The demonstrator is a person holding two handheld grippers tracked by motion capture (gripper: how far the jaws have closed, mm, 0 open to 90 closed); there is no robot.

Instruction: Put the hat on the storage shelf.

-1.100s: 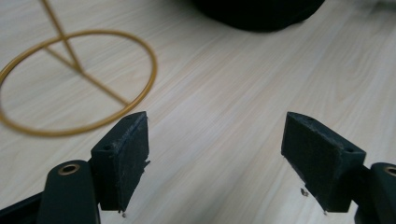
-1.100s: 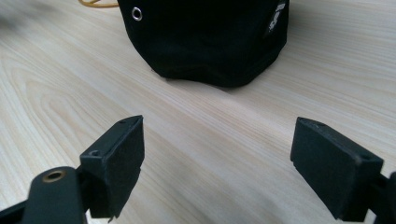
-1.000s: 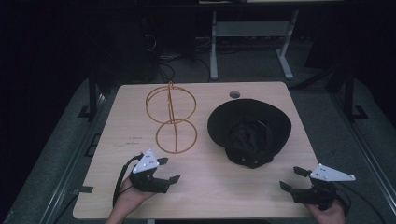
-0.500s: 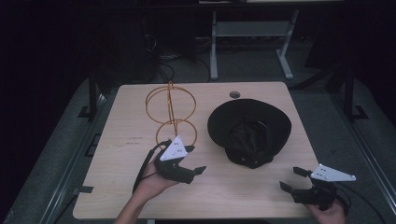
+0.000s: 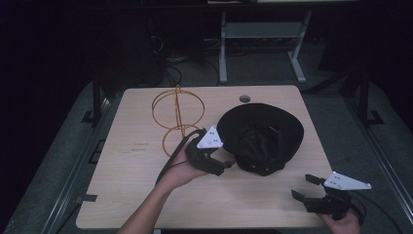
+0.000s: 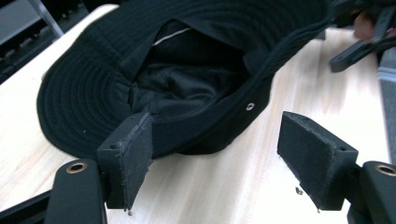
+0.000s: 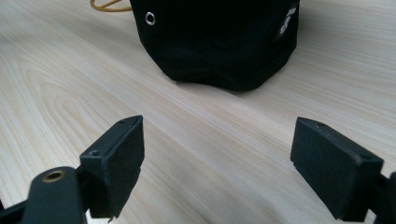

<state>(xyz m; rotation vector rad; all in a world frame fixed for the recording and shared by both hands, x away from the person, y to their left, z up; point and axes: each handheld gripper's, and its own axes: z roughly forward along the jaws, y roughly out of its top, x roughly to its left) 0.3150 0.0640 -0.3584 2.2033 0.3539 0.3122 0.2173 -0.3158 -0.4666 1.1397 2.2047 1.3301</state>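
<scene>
High view shows the wooden counter (image 5: 126, 195) carrying a black hat (image 5: 260, 134) right of its middle, an orange wire frame (image 5: 176, 117) left of the hat, the left hand-held gripper (image 5: 228, 165) wide open at the hat's near-left brim, and the right hand-held gripper (image 5: 304, 187) wide open, well apart from the hat.

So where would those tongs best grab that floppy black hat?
Probably the near brim edge of the black hat, approached low from the left tongs' side. The hat lies crown-down, so its thin brim lifts off the table and fits between open jaws.

Overhead cam; claw cams near hat (image 5: 260, 136)
</scene>
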